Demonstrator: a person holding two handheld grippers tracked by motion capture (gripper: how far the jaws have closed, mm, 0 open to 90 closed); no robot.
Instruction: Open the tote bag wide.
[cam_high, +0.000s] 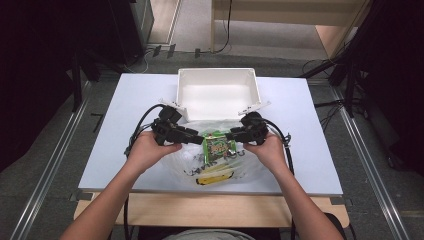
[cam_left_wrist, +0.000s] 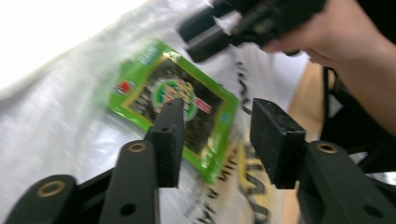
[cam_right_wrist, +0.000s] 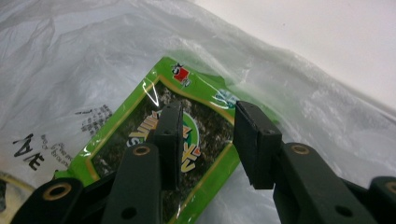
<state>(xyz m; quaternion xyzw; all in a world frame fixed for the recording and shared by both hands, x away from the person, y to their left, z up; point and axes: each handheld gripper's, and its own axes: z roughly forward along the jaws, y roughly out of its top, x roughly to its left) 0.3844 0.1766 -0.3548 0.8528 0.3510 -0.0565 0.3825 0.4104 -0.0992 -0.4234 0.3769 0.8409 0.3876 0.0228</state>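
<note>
A green snack packet (cam_high: 218, 146) (cam_left_wrist: 154, 79) (cam_right_wrist: 130, 123) lies flat on a clear plastic bag (cam_high: 220, 170) (cam_right_wrist: 70, 56) near the table's front. Whether a layer of film covers it I cannot tell. My left gripper (cam_high: 199, 136) (cam_left_wrist: 218, 105) hovers at the packet's left edge, open, with nothing between its pads. My right gripper (cam_high: 231, 135) (cam_right_wrist: 208, 107) faces it from the right, open too, its jaws above the packet and apart from it. In the left gripper view the right gripper (cam_left_wrist: 210, 35) and its hand (cam_left_wrist: 336, 32) are beyond the packet.
A white open-topped box (cam_high: 216, 95) stands just behind the bag, its near rim close to both grippers. The bag carries black and yellow print (cam_high: 215, 177). The white tabletop (cam_high: 125, 125) extends to either side, and a wooden edge (cam_high: 210, 205) runs along the front.
</note>
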